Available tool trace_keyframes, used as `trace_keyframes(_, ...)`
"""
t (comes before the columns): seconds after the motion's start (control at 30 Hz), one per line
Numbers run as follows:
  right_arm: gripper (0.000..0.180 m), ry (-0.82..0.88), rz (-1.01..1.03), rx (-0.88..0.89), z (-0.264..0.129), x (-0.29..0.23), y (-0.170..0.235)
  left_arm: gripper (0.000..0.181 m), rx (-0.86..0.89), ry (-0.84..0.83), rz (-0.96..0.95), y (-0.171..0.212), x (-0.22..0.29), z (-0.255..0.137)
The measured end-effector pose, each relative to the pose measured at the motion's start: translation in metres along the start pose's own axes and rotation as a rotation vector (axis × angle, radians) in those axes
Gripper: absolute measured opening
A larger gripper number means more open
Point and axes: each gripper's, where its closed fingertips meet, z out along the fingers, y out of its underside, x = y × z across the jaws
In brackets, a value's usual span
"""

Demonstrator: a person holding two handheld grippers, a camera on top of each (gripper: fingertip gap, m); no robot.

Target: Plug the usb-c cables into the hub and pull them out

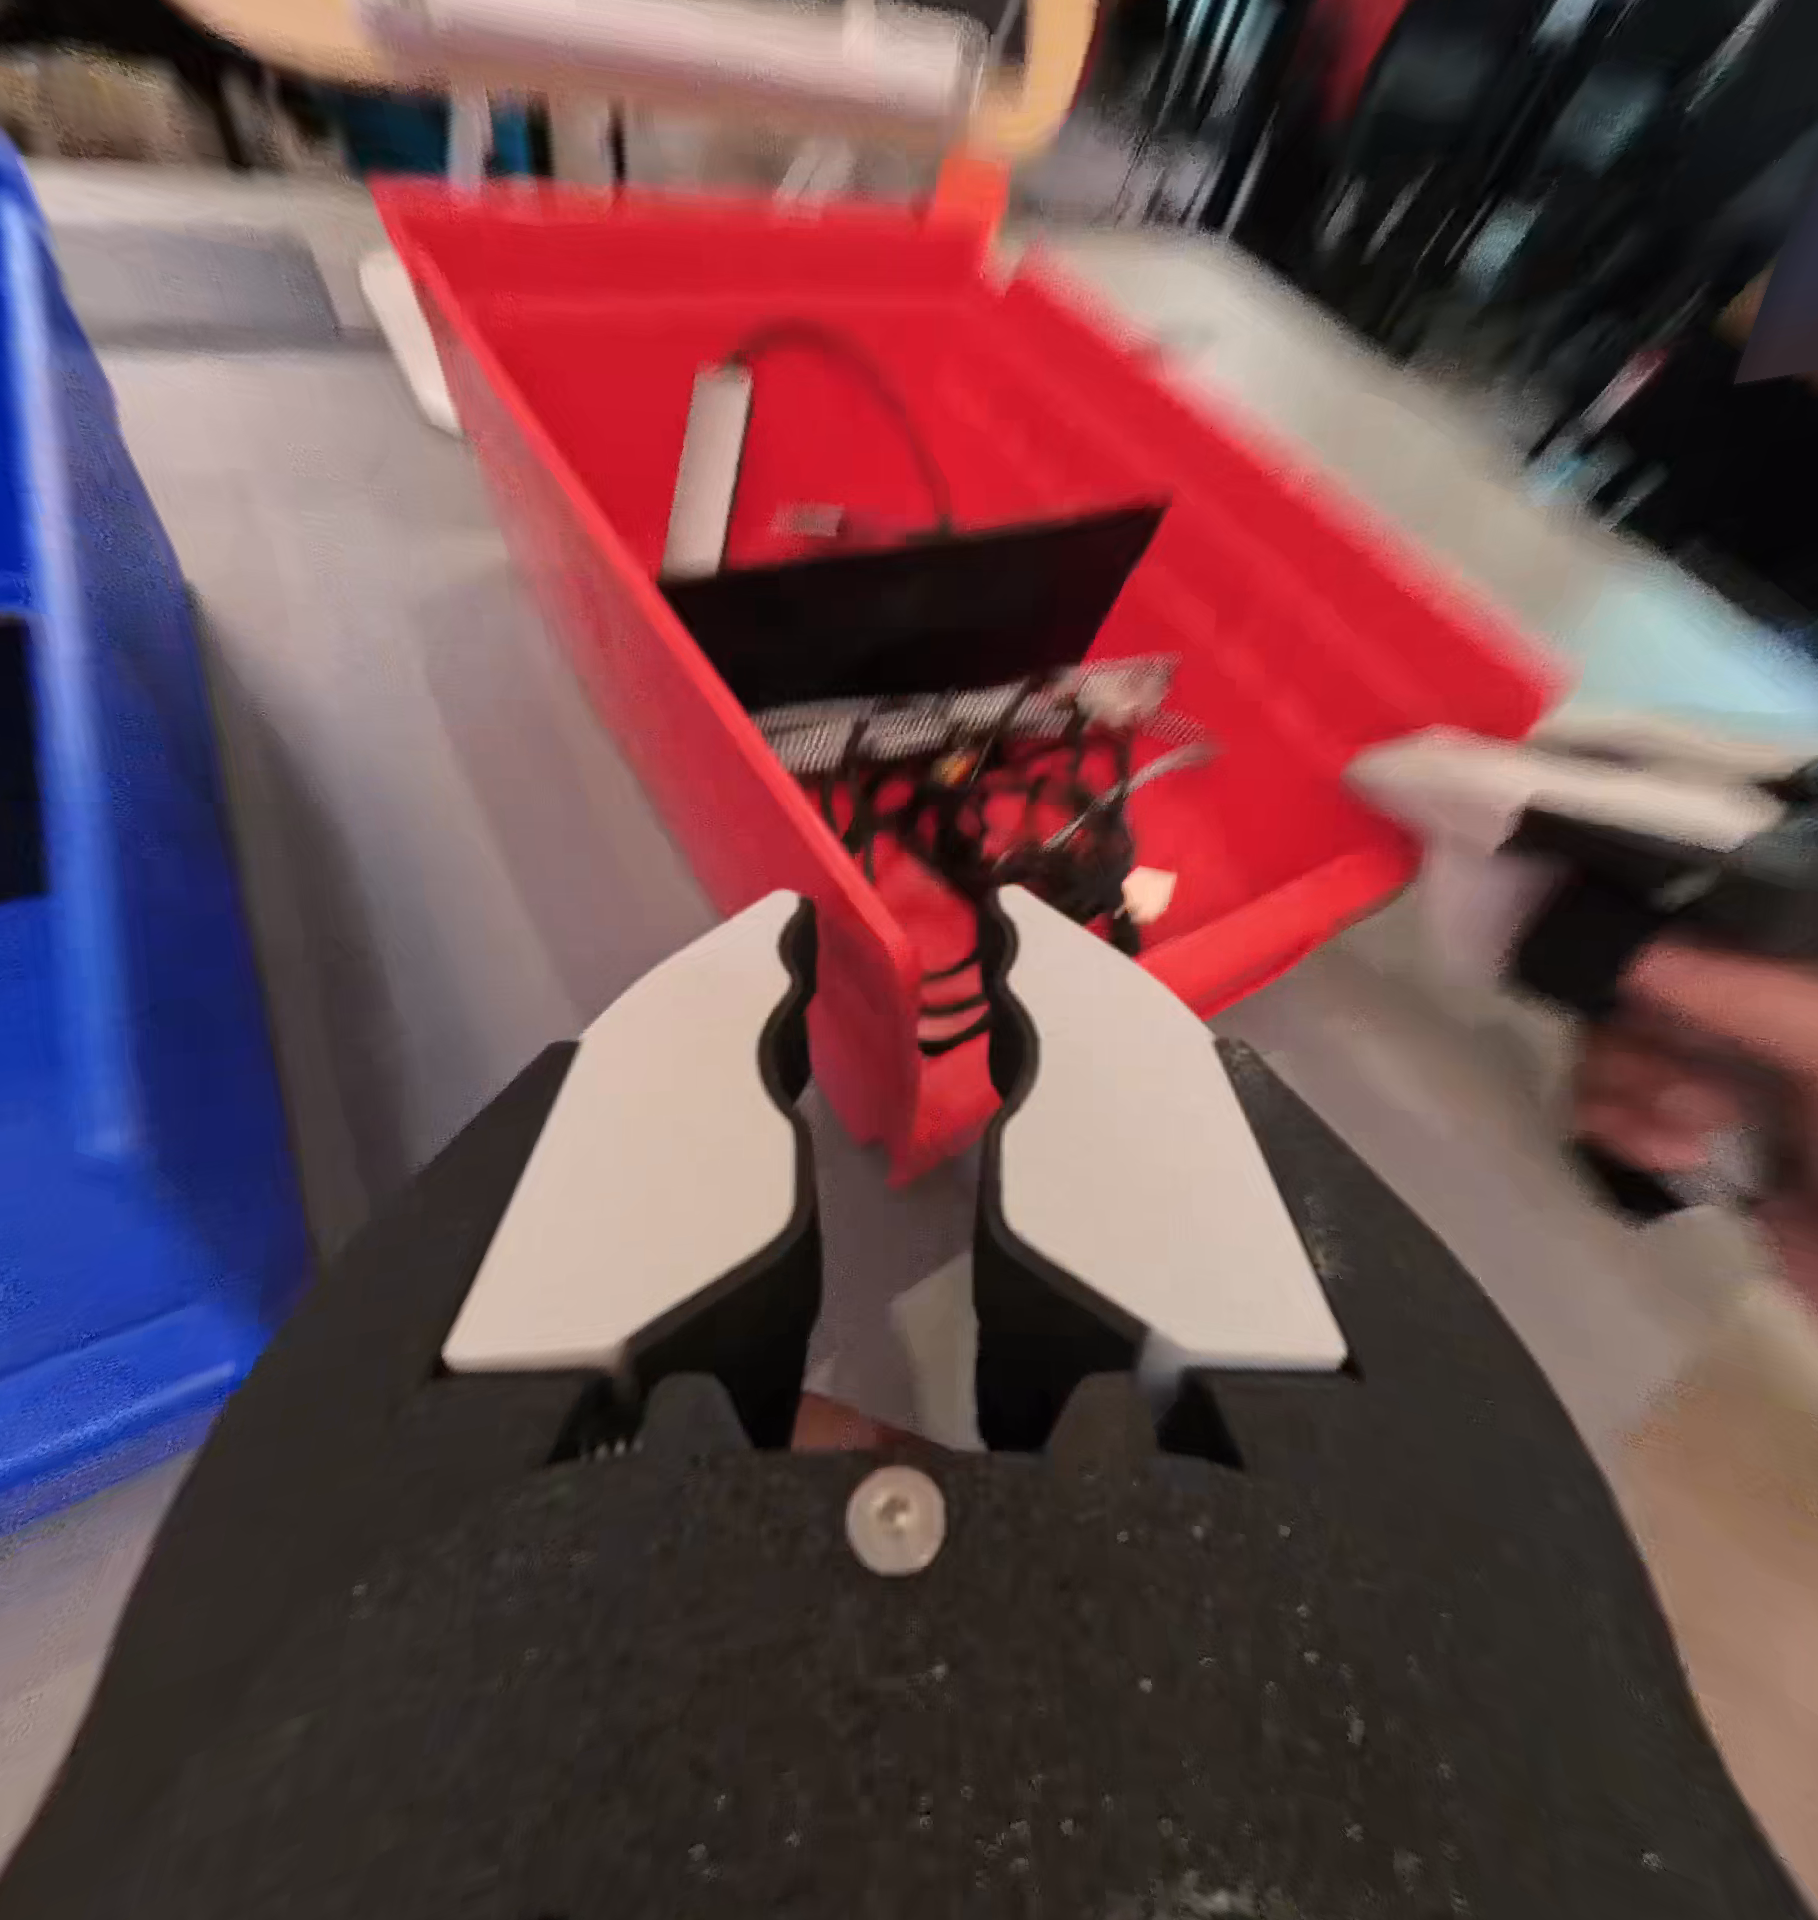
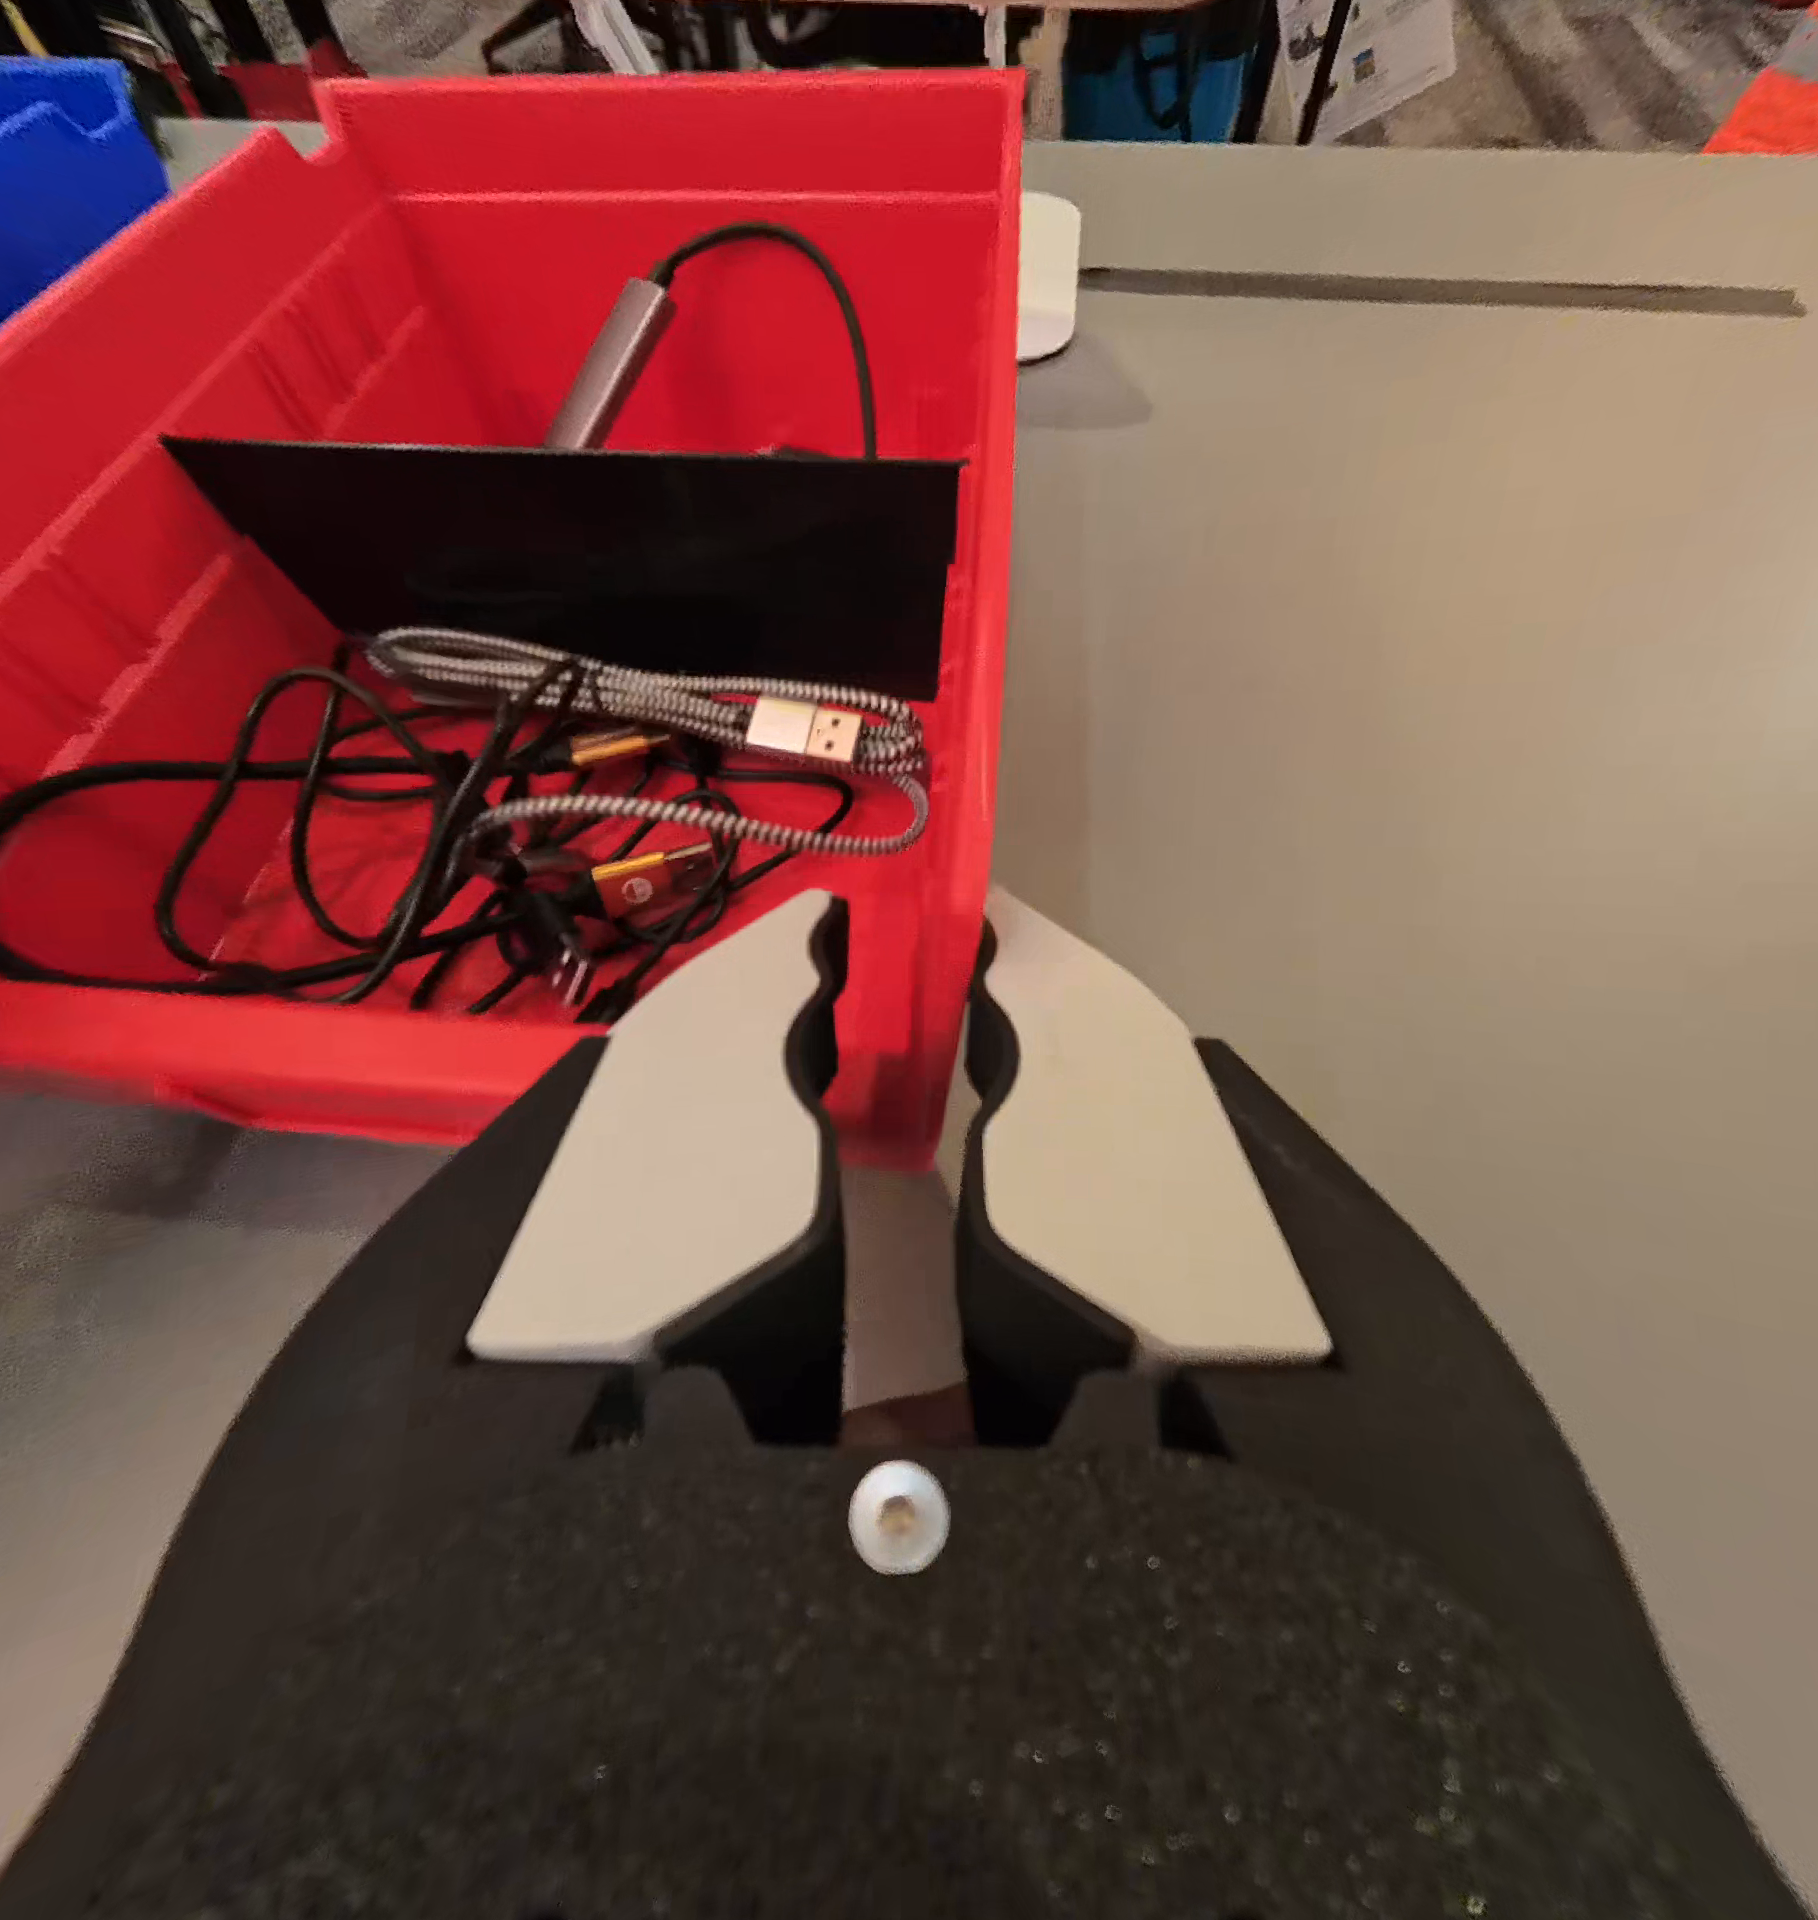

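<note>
Black divider [image 2: 572,551] walls hub [image 2: 614,364] from tangled cables [image 2: 448,810].

No readable text; small round logo on orange cable plug [image 2: 647,885] in red bin [image 2: 676,135], just ahead-left of the right hand-held gripper [image 2: 905,914], too small; background poster [image 2: 1367,62] blurred

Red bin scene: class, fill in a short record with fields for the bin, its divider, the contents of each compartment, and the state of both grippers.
bin: red bin on grey table
divider: black divider upright across the bin
far compartment: grey hub with black lead
near compartment: tangled cables, black and braided, none plugged in
left gripper: open, empty, above the bin's near corner
right gripper: open, empty, by the bin's near right corner
neighbour: blue bin beside the red one
</note>
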Motion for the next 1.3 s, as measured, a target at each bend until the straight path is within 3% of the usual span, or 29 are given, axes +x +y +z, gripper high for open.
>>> trace_keyframes(0.07, 0.031, -0.04, 0.02, 0.023, -0.019, -0.001, 0.004, 0.033, 0.2, 0.054, -0.094, -0.037, -0.01, -0.043)
trace_keyframes(0.17, 0.031, -0.091, 0.021, 0.097, -0.055, -0.01, 0.013, 0.035, 0.344, -0.114, -0.134, -0.063, -0.095, -0.111)
trace_keyframes(0.27, 0.026, -0.202, -0.036, 0.105, -0.08, -0.048, 0.025, 0.04, 0.318, -0.544, -0.046, -0.032, -0.226, -0.177)
trace_keyframes(0.3, 0.027, -0.236, -0.084, 0.096, -0.085, -0.066, 0.026, 0.042, 0.293, -0.572, -0.083, -0.019, -0.253, -0.188)
trace_keyframes(0.37, 0.027, -0.313, -0.159, 0.128, -0.094, -0.106, 0.023, 0.051, 0.25, -0.463, -0.177, -0.008, -0.274, -0.186)
trace_keyframes(0.5, 0.027, -0.602, -0.261, 0.053, -0.1, -0.208, 0.044, 0.046, 0.137, -0.403, -0.082, -0.003, -0.285, -0.151)
trace_keyframes(0.57, 0.028, -0.68, -0.264, -0.012, -0.093, -0.242, 0.056, 0.031, 0.006, -0.429, -0.155, 0.022, -0.293, -0.131)
trace_keyframes(0.6, 0.029, -0.699, -0.258, -0.021, -0.089, -0.255, 0.056, 0.011, -0.002, -0.365, -0.174, 0.027, -0.285, -0.121)
trace_keyframes(0.63, 0.029, -0.697, -0.255, -0.009, -0.083, -0.265, 0.051, 0.008, 0.017, -0.371, -0.187, 0.027, -0.285, -0.119)
trace_keyframes(0.8, 0.04, -0.501, -0.226, 0.021, -0.033, -0.281, 0.019, 0.003, -0.236, -0.44, -0.001, 0.045, -0.273, -0.144)
trace_keyframes(0.9, 0.05, -0.42, -0.194, 0.014, -0.01, -0.291, 0.006, 0.003, -0.198, -0.426, -0.051, 0.052, -0.26, -0.157)
trace_keyframes(1.07, 0.044, -0.331, -0.207, -0.035, 0.017, -0.306, 0.002, 0.003, -0.202, -0.398, -0.024, 0.058, -0.248, -0.166)
trace_keyframes(1.13, 0.054, -0.331, -0.188, -0.087, 0.023, -0.309, 0.003, 0.004, -0.179, -0.372, -0.099, 0.058, -0.248, -0.167)
trace_keyframes(1.2, 0.037, -0.297, -0.174, -0.13, 0.023, -0.304, 0.0, 0.004, -0.175, -0.389, -0.093, 0.059, -0.251, -0.169)
trace_keyframes(1.3, 0.024, -0.237, -0.185, -0.098, 0.022, -0.296, -0.01, 0.003, -0.226, -0.411, 0.061, 0.057, -0.246, -0.168)
